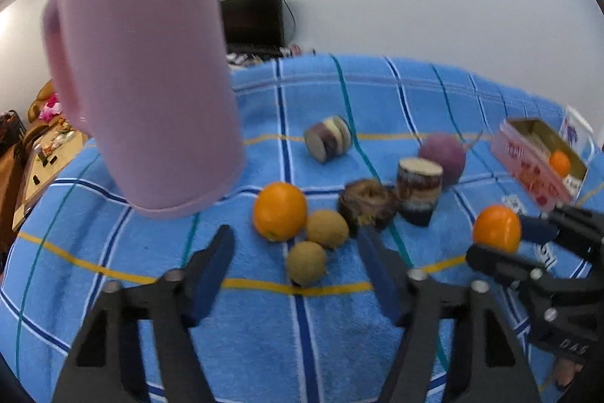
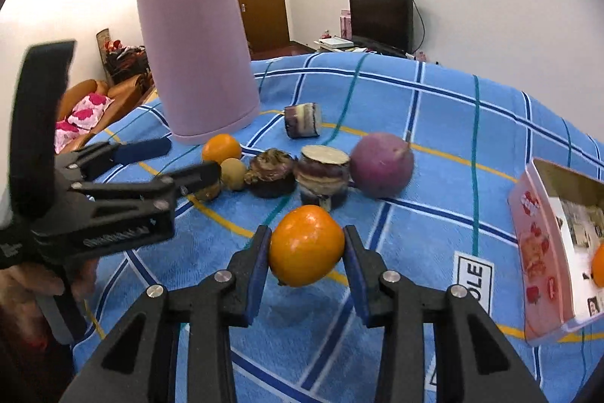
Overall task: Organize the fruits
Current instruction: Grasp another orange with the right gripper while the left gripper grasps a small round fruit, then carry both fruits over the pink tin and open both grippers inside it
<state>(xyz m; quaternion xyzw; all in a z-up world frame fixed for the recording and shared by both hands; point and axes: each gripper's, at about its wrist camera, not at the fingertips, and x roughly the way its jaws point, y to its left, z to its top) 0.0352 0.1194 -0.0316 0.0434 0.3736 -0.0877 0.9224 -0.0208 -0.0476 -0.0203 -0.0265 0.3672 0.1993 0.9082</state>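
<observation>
Blue checked cloth (image 2: 434,123) covered the table, and the fruits lay on it in a loose group. The right gripper (image 2: 306,253) held an orange (image 2: 306,244) between its two blue pads, which pressed on both sides of the fruit; the orange was lifted a little above the cloth, at the near side of the scene. The left gripper (image 1: 294,252) stood partly open, with nothing pressed between its fingers; beyond its tips lay a second orange (image 1: 279,210) and two small brown kiwis (image 1: 326,228), touching one another. In the right wrist view this gripper came in from the left, with a hand (image 2: 26,286) under it.

Just right of the kiwis sat a dark brown piece of fruit (image 2: 271,172), and beside it a striped purple cylinder piece (image 2: 321,176) stood upright. A round purple fruit (image 2: 381,165) with a short stem rested to the right of that cylinder. Another striped purple slice (image 2: 303,119) lay on its side farther back. A tall pink jug (image 2: 196,48) stood at the far left of the group. At the right edge a pink box (image 2: 547,252) was open, and one more small orange (image 1: 560,163) lay inside it.
</observation>
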